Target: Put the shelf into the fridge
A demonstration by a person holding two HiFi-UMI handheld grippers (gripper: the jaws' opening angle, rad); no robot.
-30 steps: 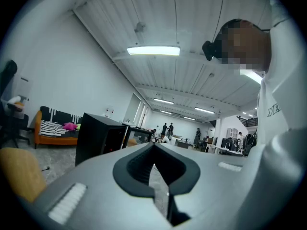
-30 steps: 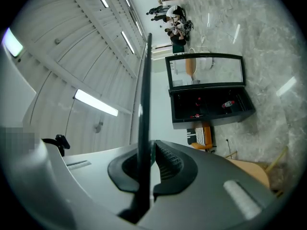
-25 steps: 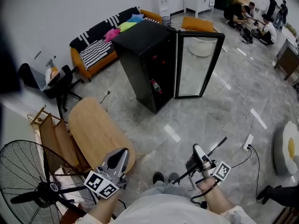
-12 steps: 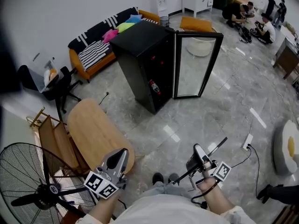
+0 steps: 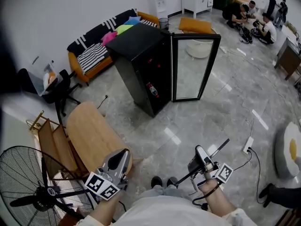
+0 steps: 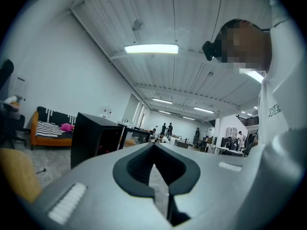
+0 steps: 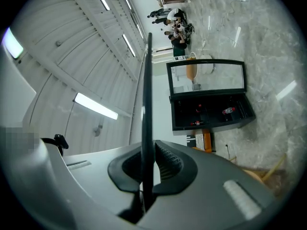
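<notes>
Nearest, well short of the fridge (image 5: 141, 62), the right gripper (image 5: 200, 155) has its jaws clamped on the thin black shelf (image 5: 221, 146). In the right gripper view the shelf shows edge-on as a dark strip that rises from the jaws and points toward the fridge. The left gripper (image 5: 120, 160), also well short of the fridge, has its jaws drawn together on nothing. A wooden surface (image 5: 96, 135) lies between it and the fridge. The fridge's glass door (image 5: 193, 67) stands open. Beyond the fridge is a sofa (image 5: 94, 51).
</notes>
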